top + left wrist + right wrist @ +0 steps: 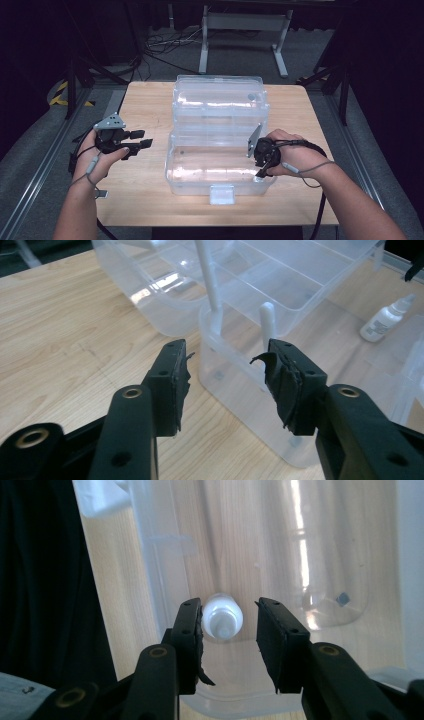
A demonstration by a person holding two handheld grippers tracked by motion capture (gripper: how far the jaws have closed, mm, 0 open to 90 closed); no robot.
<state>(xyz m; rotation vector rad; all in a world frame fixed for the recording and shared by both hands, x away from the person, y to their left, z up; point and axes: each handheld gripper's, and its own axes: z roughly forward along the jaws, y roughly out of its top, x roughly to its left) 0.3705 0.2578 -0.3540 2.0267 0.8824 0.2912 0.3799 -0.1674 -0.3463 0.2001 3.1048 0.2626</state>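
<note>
The high view takes in the whole worktop with a clear plastic box at its middle, lid thrown back to the far side and a latch tab on the near wall. From up there the box's inside reads as glare. The left tool hangs over bare wood left of the box, and the right tool dips over the box's right end.

The left tool view brings out what the glare hides: a small white bottle with a narrow tip lies on its side on the floor of the box, toward the right end, and a tray with dividers sits raised on white posts toward the far side. The left tool has its jaws spread wide with nothing between them, aimed at the box's left corner.

The right tool view looks straight down into the box. There the bottle is seen end-on, tip toward the camera, between the jaws of the right tool. It sits close against the left pad, while a clear gap separates it from the other pad, so the jaws are apart and not clamping it.
</note>
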